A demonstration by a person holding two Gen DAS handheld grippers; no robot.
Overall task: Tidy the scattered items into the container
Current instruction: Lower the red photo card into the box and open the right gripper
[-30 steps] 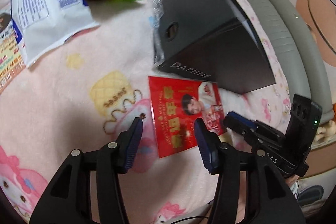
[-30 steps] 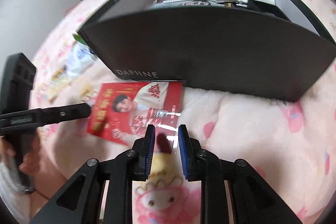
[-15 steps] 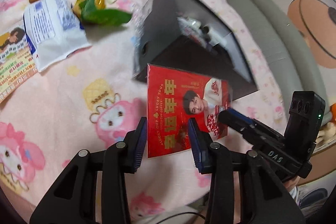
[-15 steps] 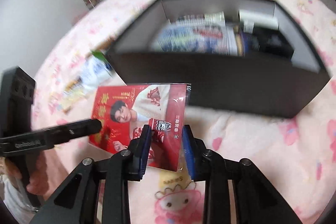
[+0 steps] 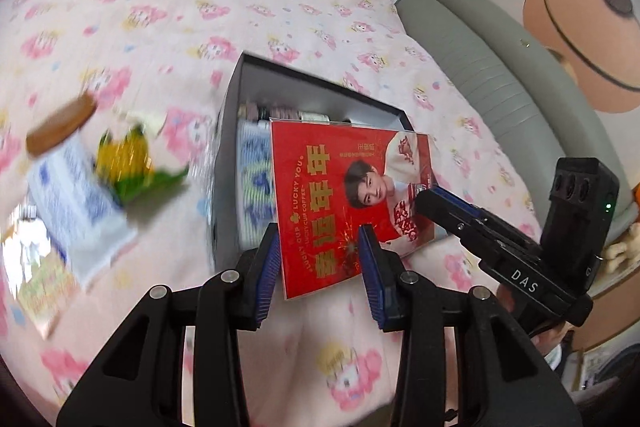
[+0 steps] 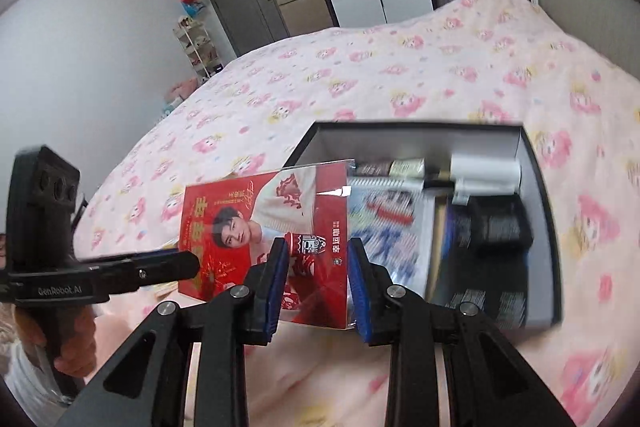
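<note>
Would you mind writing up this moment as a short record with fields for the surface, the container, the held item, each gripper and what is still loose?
Surface: pink cartoon-print blanket
Container: open black box, already holding several items
Held item: red packet, lifted, partly over the box's near edge
Left gripper: fingers at the packet's two sides
Right gripper: fingers at the packet's two sides
Still loose: white pouch, green and yellow wrapper, brown comb; all blurred
</note>
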